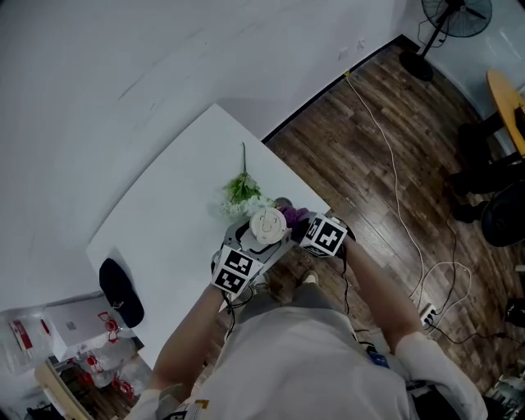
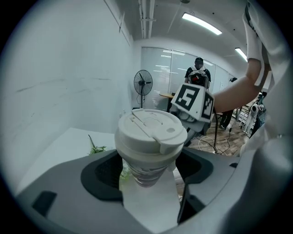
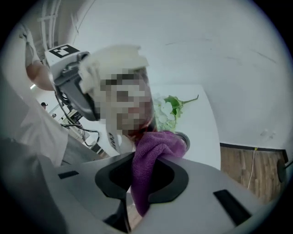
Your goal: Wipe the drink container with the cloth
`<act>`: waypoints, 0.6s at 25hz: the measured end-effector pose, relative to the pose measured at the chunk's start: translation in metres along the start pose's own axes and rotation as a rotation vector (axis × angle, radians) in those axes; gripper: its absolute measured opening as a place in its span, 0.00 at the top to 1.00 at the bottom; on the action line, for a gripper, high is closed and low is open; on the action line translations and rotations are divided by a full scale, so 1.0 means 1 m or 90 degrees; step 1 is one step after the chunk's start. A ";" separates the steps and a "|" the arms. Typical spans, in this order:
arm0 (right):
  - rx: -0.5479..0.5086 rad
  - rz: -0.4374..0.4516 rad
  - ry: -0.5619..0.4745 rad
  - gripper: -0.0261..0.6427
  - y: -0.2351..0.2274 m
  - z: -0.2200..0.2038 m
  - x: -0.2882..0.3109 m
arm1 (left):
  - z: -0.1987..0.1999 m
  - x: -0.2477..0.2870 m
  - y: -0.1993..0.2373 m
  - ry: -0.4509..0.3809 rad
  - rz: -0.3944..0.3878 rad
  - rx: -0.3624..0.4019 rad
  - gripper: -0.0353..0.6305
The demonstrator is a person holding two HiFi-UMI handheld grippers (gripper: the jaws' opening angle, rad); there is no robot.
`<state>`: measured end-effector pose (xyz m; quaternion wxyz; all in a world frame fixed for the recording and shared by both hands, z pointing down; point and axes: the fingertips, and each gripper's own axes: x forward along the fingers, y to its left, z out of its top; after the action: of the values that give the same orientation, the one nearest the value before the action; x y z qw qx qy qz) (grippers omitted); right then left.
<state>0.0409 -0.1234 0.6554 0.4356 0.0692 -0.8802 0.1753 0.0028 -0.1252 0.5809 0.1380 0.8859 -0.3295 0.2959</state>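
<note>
1. Head view
   - The left gripper (image 1: 258,239) is clamped on a lidded drink cup (image 1: 267,225), which is upright over the near edge of the white table (image 1: 176,209), by its right corner.
   - The right gripper (image 1: 305,226) is just beside the cup and carries a purple cloth (image 1: 292,216) that lies against the cup's side.
   - A flower sprig (image 1: 242,189) lies on the table just beyond the cup, and a black cap (image 1: 121,292) sits at the left corner.
   - The cubes show only black-and-white square markers.
   - The table stands against a white wall (image 1: 123,74) on a dark wood-plank floor (image 1: 361,139). A white cable (image 1: 394,176) trails over the floor, and a pedestal fan (image 1: 454,18) stands at the far right.

2. Left gripper view
   - The left gripper (image 2: 149,176) has its jaws closed round the clear body of the cup (image 2: 150,132), below the white flip-tab lid. The print on the body is too blurred to read.
   - Behind the cup are the right gripper's marker cube (image 2: 194,101), the fan (image 2: 143,83) and a standing person (image 2: 198,73), with glass partitions and ceiling strip lights further back.

3. Right gripper view
   - The right gripper (image 3: 144,180) has its jaws pinched on the cloth (image 3: 149,157). The cloth's upper fold presses against the lower part of the cup (image 3: 116,61).
   - The sprig (image 3: 173,106) lies on the table (image 3: 201,132) behind.
</note>
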 end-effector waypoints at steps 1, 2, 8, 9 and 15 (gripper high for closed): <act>-0.010 0.008 -0.007 0.82 0.008 0.005 -0.010 | 0.000 0.000 0.000 0.001 -0.001 0.001 0.38; -0.021 0.013 -0.014 0.82 0.015 0.011 -0.020 | -0.001 -0.001 0.000 0.002 -0.002 0.001 0.38; -0.139 -0.061 -0.003 0.82 0.029 0.050 -0.076 | 0.000 -0.001 -0.001 0.005 -0.012 0.006 0.38; -0.144 -0.069 -0.014 0.82 0.028 0.057 -0.082 | 0.000 -0.001 -0.001 0.005 -0.014 0.007 0.38; -0.111 -0.062 -0.049 0.82 0.009 0.070 -0.078 | 0.001 -0.001 -0.003 0.009 -0.018 0.007 0.38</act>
<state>0.0344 -0.1436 0.5522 0.4135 0.0803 -0.9039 0.0744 0.0047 -0.1229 0.5790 0.1394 0.8891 -0.3142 0.3022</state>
